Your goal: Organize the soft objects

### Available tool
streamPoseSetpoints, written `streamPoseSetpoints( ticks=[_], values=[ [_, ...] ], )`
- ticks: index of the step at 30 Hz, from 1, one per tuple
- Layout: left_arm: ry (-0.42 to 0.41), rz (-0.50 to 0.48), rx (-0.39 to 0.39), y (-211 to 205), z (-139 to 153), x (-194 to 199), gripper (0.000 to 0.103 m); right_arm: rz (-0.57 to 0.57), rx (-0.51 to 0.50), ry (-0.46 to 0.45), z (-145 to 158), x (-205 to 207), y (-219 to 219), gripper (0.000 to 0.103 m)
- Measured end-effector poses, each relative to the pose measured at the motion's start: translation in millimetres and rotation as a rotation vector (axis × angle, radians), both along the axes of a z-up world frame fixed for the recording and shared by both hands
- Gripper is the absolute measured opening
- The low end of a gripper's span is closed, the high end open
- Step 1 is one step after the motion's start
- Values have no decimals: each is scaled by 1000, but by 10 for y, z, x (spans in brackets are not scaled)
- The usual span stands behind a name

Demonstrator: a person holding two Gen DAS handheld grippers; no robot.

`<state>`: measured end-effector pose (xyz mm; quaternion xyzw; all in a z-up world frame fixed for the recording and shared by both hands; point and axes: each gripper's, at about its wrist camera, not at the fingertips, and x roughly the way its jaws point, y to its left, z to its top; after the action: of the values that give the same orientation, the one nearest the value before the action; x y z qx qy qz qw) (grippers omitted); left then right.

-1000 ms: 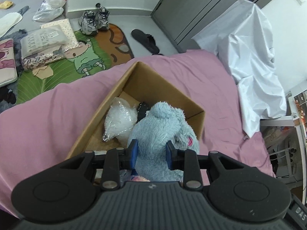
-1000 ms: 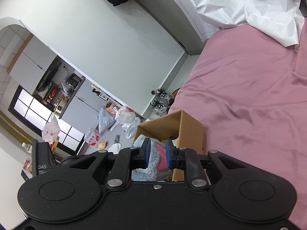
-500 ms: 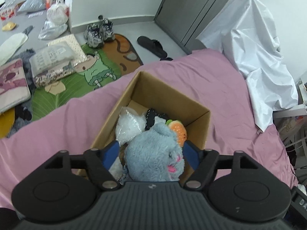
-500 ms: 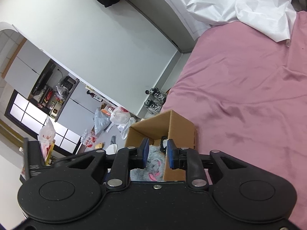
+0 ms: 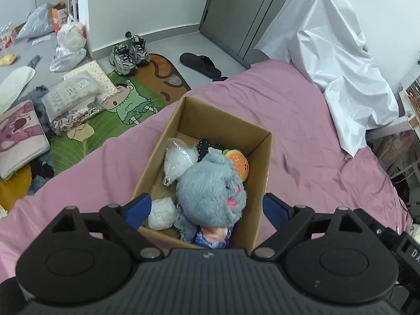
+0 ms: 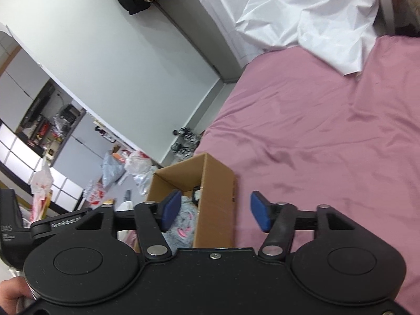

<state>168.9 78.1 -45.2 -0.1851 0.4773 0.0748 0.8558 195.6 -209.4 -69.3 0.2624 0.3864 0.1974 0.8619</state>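
Observation:
A cardboard box (image 5: 260, 141) stands open on the pink bed sheet (image 5: 302, 120). A grey plush toy (image 5: 210, 191) lies in it among a burger plush (image 5: 237, 161), a clear plastic bag (image 5: 178, 160), a white ball (image 5: 161, 214) and a dark item. My left gripper (image 5: 207, 211) hovers above the box, its jaws opening wide, pads clear of the plush. In the right wrist view my right gripper (image 6: 215, 211) is beside the box (image 6: 215, 183), jaws opening astride the box wall; the grey plush (image 6: 183, 225) shows inside, untouched.
A white cover (image 5: 328, 52) drapes over furniture at the bed's far right. On the floor left of the bed lie a cartoon mat (image 5: 126, 105), sneakers (image 5: 128, 53), a black slipper (image 5: 200, 63), plastic bags (image 5: 69, 42) and packaged items (image 5: 73, 97). A hand (image 6: 13, 294) shows at the lower left.
Both grippers let go of the grey plush, which dropped into the box. The left jaws spread wide and rose; the right jaws opened and drew back toward the box's side.

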Motion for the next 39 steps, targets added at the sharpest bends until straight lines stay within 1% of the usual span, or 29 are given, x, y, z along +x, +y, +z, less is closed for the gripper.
streamPoseSetpoints(
  ticks=[2, 8, 10, 14, 17, 19, 25, 29, 32, 36, 39],
  values=[
    [-2, -13, 3, -36, 43, -49, 92, -19, -23, -6, 44, -54, -30, 77],
    [-32, -55, 18, -149, 206, -218, 93, -36, -58, -39, 182, -220, -124, 89],
    [-50, -70, 28, -194, 271, -284, 94, -41, -70, -51, 226, -298, -159, 91],
    [-79, -95, 42, -264, 375, -400, 99, -55, -90, -70, 295, -476, -208, 98],
    [-89, -107, 51, -299, 435, -488, 100, -56, -108, -77, 362, -583, -206, 103],
    [-93, -115, 51, -311, 469, -552, 103, -50, -118, -85, 409, -649, -188, 103],
    [-121, -137, 59, -319, 562, -772, 103, -31, -142, -102, 477, -842, -172, 103],
    [-139, -147, 66, -306, 604, -913, 103, -29, -124, -104, 466, -989, -261, 103],
    [-149, -161, 79, -324, 629, -1006, 103, -36, -83, -99, 469, -1096, -344, 103],
    [-170, -172, 99, -344, 674, -1129, 103, -34, -69, -132, 533, -1250, -380, 103],
    [-188, -181, 106, -340, 712, -1214, 103, -30, -59, -133, 559, -1328, -397, 103]
  ],
)
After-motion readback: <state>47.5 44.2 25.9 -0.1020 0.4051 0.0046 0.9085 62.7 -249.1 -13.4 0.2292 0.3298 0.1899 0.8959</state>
